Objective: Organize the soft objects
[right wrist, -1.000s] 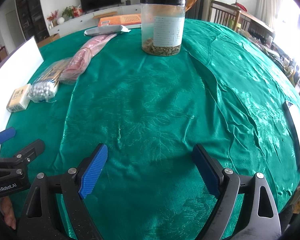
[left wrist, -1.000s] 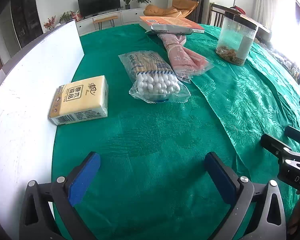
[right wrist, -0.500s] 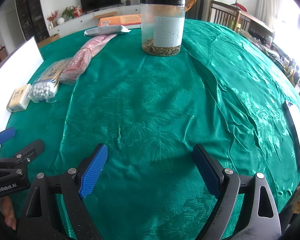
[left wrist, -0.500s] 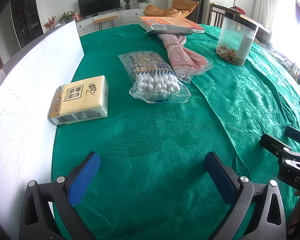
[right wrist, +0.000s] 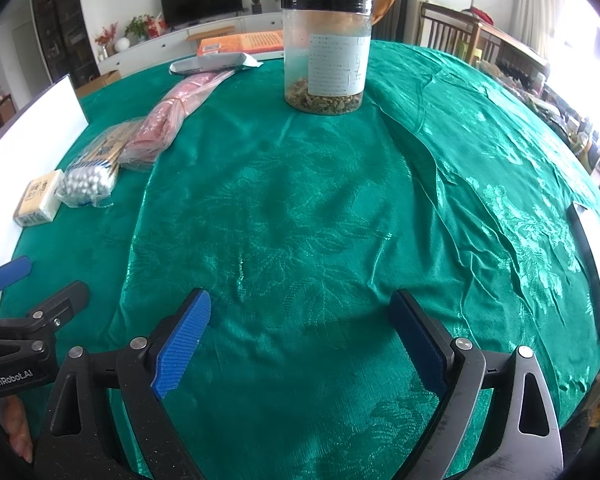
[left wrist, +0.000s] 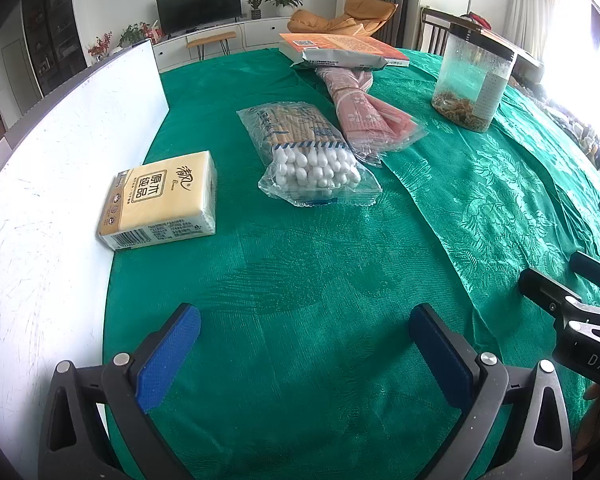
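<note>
Nothing has shifted over the last second: both grippers hover in the same spots above the green tabletop, and every item lies where it lay, so the sorting appears not to have begun. The left gripper has its fingers spread wide with nothing between them, and the right gripper is likewise wide apart and empty, hanging over bare cloth. The soft things sit ahead of the left gripper: a yellow tissue pack lying flat just beside the white board, a clear bag of cotton swabs to its right and apart from it, and a pink wrapped bundle whose wrapper seems to touch or overlap the swab bag's far side. Farther back a grey packet rests against an orange book, and a black-lidded plastic jar stands upright, well apart from the right gripper. The tissue pack looks squashy but holds its block shape; the bags look limp and crinkly, likely to sag when lifted.
</note>
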`<state>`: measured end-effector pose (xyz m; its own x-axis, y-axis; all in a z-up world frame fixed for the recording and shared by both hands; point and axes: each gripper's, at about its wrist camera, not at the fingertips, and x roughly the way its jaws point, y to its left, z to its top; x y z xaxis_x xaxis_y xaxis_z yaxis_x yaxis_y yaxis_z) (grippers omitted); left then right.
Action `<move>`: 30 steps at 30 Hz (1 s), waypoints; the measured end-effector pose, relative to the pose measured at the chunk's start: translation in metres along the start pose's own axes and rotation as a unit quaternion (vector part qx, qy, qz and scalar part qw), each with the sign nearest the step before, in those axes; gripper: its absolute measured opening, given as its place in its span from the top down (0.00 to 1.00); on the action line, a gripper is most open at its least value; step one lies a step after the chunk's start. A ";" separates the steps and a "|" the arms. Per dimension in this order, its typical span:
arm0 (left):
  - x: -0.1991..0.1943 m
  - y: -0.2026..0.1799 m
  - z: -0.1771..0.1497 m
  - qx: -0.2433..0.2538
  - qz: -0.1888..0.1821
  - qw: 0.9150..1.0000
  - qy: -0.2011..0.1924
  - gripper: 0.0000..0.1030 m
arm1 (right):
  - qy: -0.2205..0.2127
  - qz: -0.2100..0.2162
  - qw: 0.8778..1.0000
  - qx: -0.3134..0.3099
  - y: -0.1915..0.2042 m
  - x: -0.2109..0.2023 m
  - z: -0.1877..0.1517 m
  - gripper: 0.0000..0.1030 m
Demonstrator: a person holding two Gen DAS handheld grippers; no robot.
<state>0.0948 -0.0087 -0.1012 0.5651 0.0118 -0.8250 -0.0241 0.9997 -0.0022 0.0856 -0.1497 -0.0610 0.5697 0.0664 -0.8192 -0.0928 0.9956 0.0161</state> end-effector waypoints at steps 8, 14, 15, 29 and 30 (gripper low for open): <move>0.000 0.001 0.000 -0.002 -0.001 1.000 0.000 0.00 | -0.020 0.061 0.997 0.042 -0.017 0.000 0.019 0.11; -0.002 0.011 0.002 -0.023 0.007 1.000 0.010 0.00 | -0.042 0.115 0.991 -0.049 0.033 0.017 0.082 0.13; -0.001 0.011 0.003 -0.019 0.009 1.000 0.012 0.00 | -0.047 0.119 0.990 -0.060 0.043 0.022 0.095 0.13; 0.003 0.014 0.004 -0.026 0.013 1.000 -0.002 0.00 | 0.031 0.163 0.985 -0.052 0.069 0.078 0.121 0.65; 0.003 0.014 0.004 -0.026 0.013 1.000 -0.001 0.00 | 0.035 0.161 0.985 -0.047 0.060 0.070 0.112 0.65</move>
<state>0.1000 0.0057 -0.1016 0.5661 0.0385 -0.8234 -0.0812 0.9967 -0.0092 0.2115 -0.0779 -0.0530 0.4414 0.3706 -0.8172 -0.3374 0.9125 0.2315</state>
